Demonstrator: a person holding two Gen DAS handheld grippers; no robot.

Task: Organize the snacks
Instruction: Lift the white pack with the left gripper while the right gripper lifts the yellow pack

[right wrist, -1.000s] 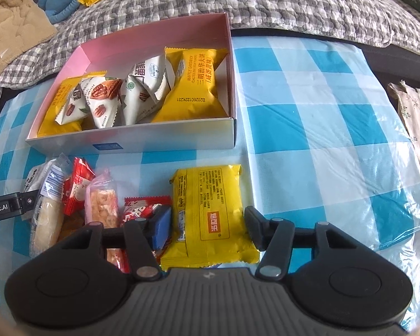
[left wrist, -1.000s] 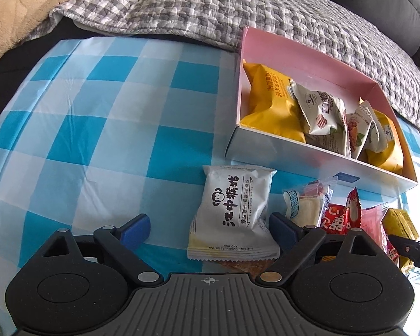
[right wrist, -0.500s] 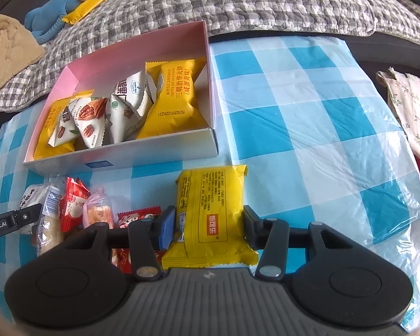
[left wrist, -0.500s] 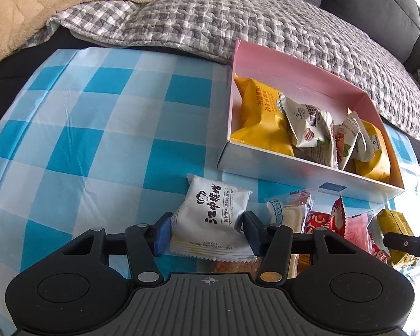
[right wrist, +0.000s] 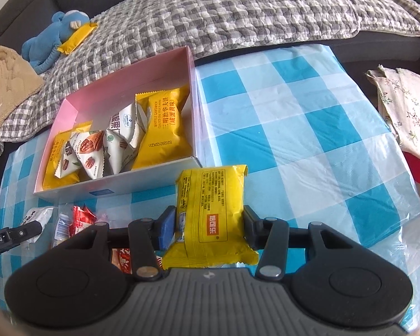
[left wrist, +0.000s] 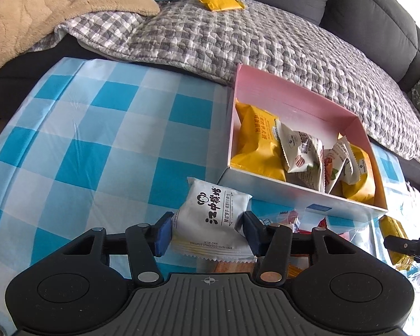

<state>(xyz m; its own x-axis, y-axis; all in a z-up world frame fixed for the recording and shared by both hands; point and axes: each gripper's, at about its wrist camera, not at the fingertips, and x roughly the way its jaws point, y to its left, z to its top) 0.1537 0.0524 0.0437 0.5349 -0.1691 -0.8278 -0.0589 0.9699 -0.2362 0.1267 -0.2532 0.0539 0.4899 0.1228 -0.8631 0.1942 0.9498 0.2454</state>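
White and crinkly, the coconut snack pack (left wrist: 212, 218) is sitting low in the middle of the left view, and the left claw (left wrist: 207, 233) is squeezing it from both sides. The right claw (right wrist: 207, 228) is pinching a yellow snack pack (right wrist: 210, 210) the same way. The pink box (left wrist: 294, 103) is waiting at the right. Both packs are puffy and slippery, so they could be popping out and falling.
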